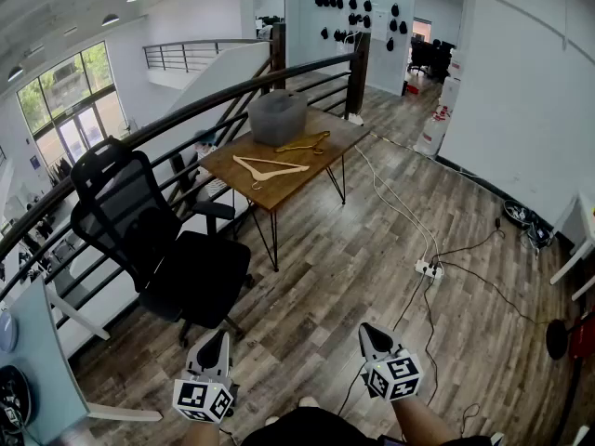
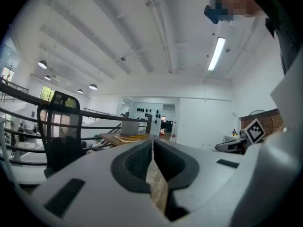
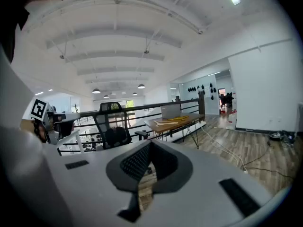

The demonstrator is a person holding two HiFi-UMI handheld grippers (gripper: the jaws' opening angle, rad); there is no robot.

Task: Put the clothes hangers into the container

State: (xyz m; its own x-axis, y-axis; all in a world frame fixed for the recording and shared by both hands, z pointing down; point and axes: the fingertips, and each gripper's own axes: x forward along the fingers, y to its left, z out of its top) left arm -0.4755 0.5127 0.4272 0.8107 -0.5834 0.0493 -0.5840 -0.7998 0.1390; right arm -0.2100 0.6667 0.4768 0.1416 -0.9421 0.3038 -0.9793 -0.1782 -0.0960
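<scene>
Far ahead, a small wooden table (image 1: 307, 179) carries a grey translucent container (image 1: 277, 117) at its back end. A pale wooden hanger (image 1: 270, 168) lies on the tabletop in front of it, and a yellowish hanger (image 1: 305, 143) lies beside the container. My left gripper (image 1: 219, 336) and right gripper (image 1: 368, 330) are low at the bottom of the head view, well short of the table, both shut and empty. In the left gripper view the closed left gripper (image 2: 152, 143) points toward the distant container (image 2: 129, 127). In the right gripper view, beyond the shut right gripper (image 3: 149, 145), are the table (image 3: 182, 122) and container (image 3: 170, 111).
A black office chair (image 1: 158, 240) stands left of the table, near the curved black railing (image 1: 186, 110). White and black cables and a power strip (image 1: 428, 269) run across the wooden floor on the right. A white desk edge (image 1: 37, 360) is at the lower left.
</scene>
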